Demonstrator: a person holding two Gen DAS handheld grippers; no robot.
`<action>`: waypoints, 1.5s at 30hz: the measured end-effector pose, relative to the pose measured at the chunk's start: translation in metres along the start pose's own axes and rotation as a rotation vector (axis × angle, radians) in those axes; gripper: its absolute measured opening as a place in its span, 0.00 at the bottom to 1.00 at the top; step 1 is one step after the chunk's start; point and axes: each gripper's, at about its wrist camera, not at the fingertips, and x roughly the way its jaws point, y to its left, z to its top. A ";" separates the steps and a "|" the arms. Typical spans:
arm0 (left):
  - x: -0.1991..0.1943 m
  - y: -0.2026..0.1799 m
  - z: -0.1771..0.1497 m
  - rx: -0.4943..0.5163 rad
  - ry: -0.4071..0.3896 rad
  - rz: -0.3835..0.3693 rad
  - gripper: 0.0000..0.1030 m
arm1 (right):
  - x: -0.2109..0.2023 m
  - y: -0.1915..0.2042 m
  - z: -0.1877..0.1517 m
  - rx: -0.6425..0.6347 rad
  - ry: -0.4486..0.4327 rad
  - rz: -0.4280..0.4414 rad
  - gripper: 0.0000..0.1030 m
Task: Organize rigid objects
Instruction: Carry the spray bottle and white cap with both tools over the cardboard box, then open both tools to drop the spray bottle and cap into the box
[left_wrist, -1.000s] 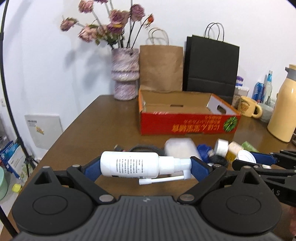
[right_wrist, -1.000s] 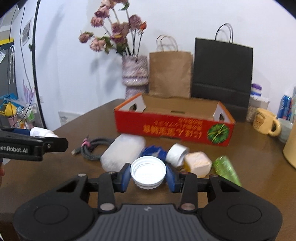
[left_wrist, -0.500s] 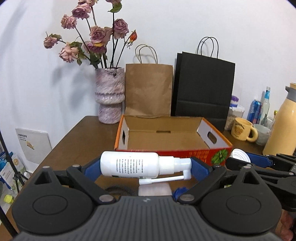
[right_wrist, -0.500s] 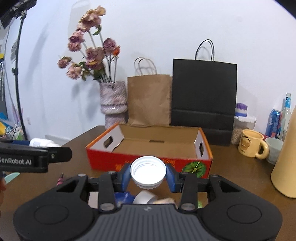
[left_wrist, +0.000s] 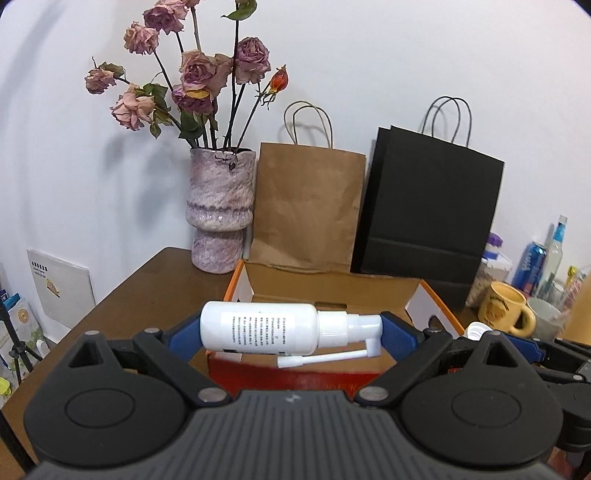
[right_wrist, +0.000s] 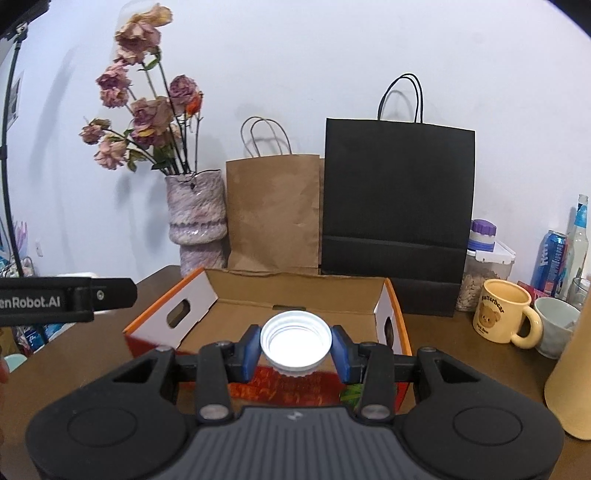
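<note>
Left tongs (left_wrist: 291, 328) pinched a spray bottle (left_wrist: 258, 328) end to end, its long axis crosswise; right tongs (right_wrist: 295, 345) pinched a white cap (right_wrist: 295, 341). The open box (right_wrist: 295, 291) lay just ahead and below both, each about equally near.

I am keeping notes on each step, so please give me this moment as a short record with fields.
left gripper: shut on white plastic spray bottle, held sideways, nozzle folded underneath
right gripper: shut on white round screw cap, open side facing camera
target: open red-orange cardboard box, just beyond both grippers
box contents: none visible
behind box: brown paper bag, black paper bag
</note>
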 end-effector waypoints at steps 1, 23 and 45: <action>0.005 -0.001 0.002 -0.003 -0.001 0.004 0.96 | 0.005 -0.001 0.003 0.003 -0.001 -0.001 0.38; 0.130 0.006 0.011 -0.028 0.125 0.113 0.95 | 0.133 -0.006 0.023 0.022 0.120 -0.023 0.38; 0.135 0.006 0.007 -0.020 0.129 0.092 1.00 | 0.157 -0.022 0.005 0.043 0.204 -0.078 0.88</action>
